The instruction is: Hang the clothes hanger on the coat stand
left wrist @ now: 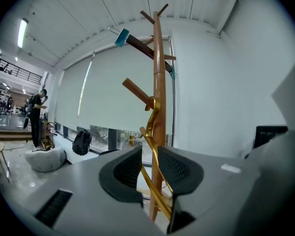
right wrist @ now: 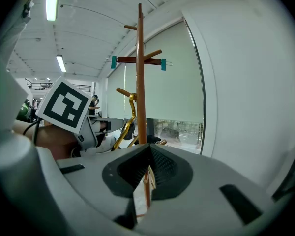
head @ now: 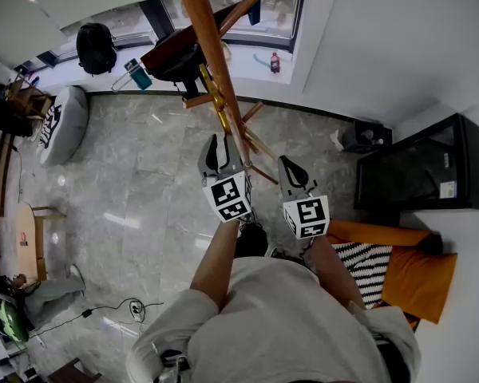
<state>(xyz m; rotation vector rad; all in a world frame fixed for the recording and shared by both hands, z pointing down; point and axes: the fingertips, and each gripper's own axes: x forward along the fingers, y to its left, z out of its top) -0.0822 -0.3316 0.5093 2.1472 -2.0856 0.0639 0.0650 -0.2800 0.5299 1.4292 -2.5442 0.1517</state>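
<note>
The wooden coat stand (head: 210, 46) rises in front of me, with angled pegs (left wrist: 137, 93) along its pole (left wrist: 159, 107). A gold metal hanger (left wrist: 152, 146) stands upright against the pole, its hook (left wrist: 151, 104) at the root of a lower peg. My left gripper (left wrist: 148, 154) is shut on the hanger's body below the hook, and the head view shows this gripper (head: 220, 148) against the pole. My right gripper (head: 292, 168) hangs just to the right, apart from the stand. In its own view its jaws (right wrist: 147, 154) are shut on nothing. A dark wooden hanger (right wrist: 137, 60) with teal ends hangs high on the stand.
A black cabinet (head: 423, 174) and an orange seat (head: 419, 274) stand at the right. A grey beanbag (head: 64, 122) and a black backpack (head: 96, 46) lie at the left by the window sill, which holds a bottle (head: 275, 62). A person (left wrist: 35, 117) stands far off.
</note>
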